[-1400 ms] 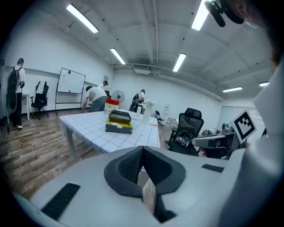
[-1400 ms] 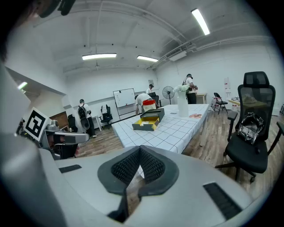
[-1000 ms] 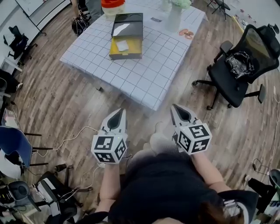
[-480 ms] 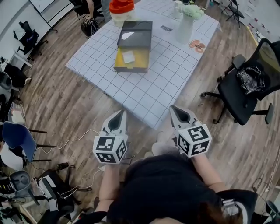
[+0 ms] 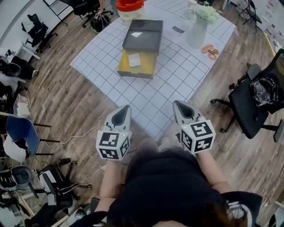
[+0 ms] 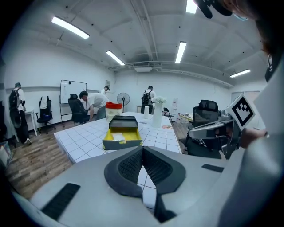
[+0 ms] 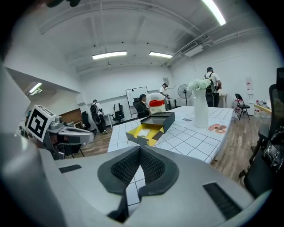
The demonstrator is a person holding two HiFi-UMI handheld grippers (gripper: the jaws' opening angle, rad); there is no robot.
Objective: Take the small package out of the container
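Observation:
An open yellow container [image 5: 137, 71] lies on the white gridded table [image 5: 151, 95], and its dark lid [image 5: 143, 35] rests at the far end. A small white package [image 5: 134, 59] lies inside it. Both grippers hover over the near table corner, well short of the container. My left gripper [image 5: 125, 109] is shut and holds nothing. So is my right gripper [image 5: 177, 104]. The left gripper view has the container [image 6: 123, 143] and package [image 6: 119, 136] straight beyond the closed tips [image 6: 142, 150]. In the right gripper view the container [image 7: 152, 140] sits past the closed tips [image 7: 140, 148].
A white vase with flowers [image 5: 198, 31] and a red-lidded tub [image 5: 129, 6] stand at the table's far side. A black office chair [image 5: 262, 97] is at the right. At the left are a blue chair [image 5: 17, 133] and floor cables [image 5: 75, 139]. People stand in the background.
The table and container have drawn closer and lower in the head view. Both grippers now reach over the table's near corner. Their jaws stayed shut.

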